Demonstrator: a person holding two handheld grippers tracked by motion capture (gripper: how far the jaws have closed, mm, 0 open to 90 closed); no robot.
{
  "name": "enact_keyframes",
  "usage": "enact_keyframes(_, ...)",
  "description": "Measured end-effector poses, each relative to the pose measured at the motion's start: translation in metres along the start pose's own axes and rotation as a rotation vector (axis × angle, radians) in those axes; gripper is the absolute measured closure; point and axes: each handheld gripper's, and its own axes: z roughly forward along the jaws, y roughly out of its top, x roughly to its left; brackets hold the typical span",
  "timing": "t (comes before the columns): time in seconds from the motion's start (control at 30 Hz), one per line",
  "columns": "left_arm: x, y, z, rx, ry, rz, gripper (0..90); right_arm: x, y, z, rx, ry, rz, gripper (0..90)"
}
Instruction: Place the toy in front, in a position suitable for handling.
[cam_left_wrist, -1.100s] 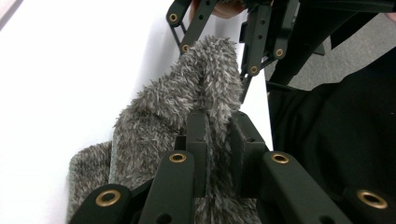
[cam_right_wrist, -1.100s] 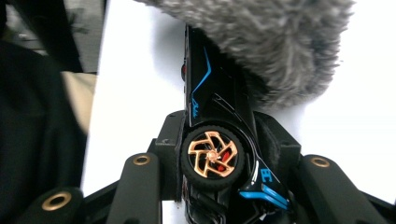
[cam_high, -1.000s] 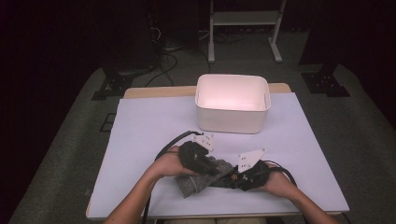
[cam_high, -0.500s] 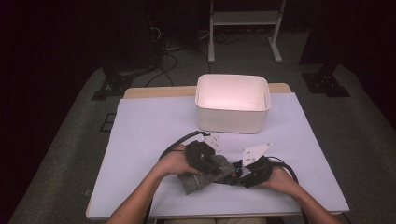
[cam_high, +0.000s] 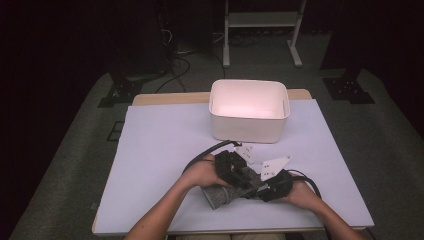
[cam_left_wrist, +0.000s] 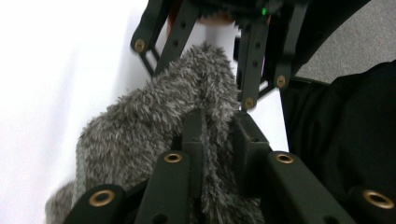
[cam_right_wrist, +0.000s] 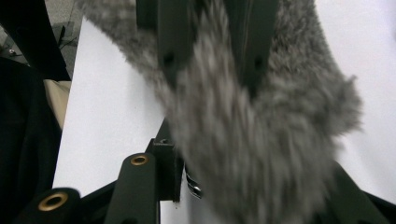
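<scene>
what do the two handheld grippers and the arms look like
Both are black: the left gripper and right gripper have perforated link arms with brass-coloured rivets, a white three-cornered plate on top and a thick black cable. The forearms are bare, with no sleeves in view.

Mottled grey fuzzy sock (cam_high: 218, 194), flecked pale and dark. Black hand-held gripper (cam_high: 235, 172) on the left, black hand-held gripper (cam_high: 272, 186) on the right, brass rivets. White bin (cam_high: 248, 111), pinkish inside. Pale lilac counter (cam_high: 155, 150).
</scene>
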Motion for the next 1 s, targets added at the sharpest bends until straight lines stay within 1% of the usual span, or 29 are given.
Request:
enact_keyframes(0.1,0.000,0.002,0.004,0.008,0.002,0.006,82.1,0.000,-0.001,0.000,-0.005,-0.005,-0.003,55.9)
enact_keyframes(0.17,-0.001,0.001,0.003,0.009,0.007,0.005,82.7,0.002,-0.001,0.000,-0.002,-0.008,-0.006,56.0)
enact_keyframes(0.2,-0.001,0.000,0.002,0.003,0.012,-0.004,82.7,0.001,0.000,0.000,0.000,-0.007,-0.004,56.0)
enact_keyframes(0.27,-0.001,-0.004,-0.001,-0.002,0.016,-0.008,82.6,0.000,0.000,0.000,0.002,-0.001,-0.006,56.1)
enact_keyframes(0.4,0.000,-0.020,-0.014,0.000,0.034,-0.038,82.5,0.000,0.001,0.000,0.012,-0.005,-0.020,56.2)
enact_keyframes(0.5,0.001,-0.036,-0.027,0.005,0.064,-0.064,82.3,0.000,0.001,-0.001,0.023,-0.005,-0.030,57.3)
enact_keyframes(0.53,0.002,-0.041,-0.030,0.000,0.065,-0.074,82.3,-0.001,0.001,-0.001,0.030,-0.008,-0.035,57.3)
enact_keyframes(0.6,0.003,-0.046,-0.034,-0.017,0.067,-0.081,82.3,0.000,0.002,-0.001,0.029,-0.005,-0.024,57.3)
enact_keyframes(0.7,0.002,-0.042,-0.029,-0.016,0.054,-0.067,82.3,0.000,0.002,-0.001,0.033,-0.006,-0.026,57.3)
enact_keyframes(0.87,0.002,-0.025,-0.016,-0.027,0.032,-0.031,82.3,-0.002,0.003,0.000,0.039,-0.002,-0.036,57.0)
enact_keyframes(0.9,0.002,-0.022,-0.013,-0.031,0.025,-0.028,82.2,-0.002,0.003,0.000,0.039,0.002,-0.025,57.1)
enact_keyframes(1.0,0.002,-0.017,-0.010,-0.020,0.024,-0.014,82.2,-0.004,0.003,-0.001,0.044,0.006,-0.033,57.3)
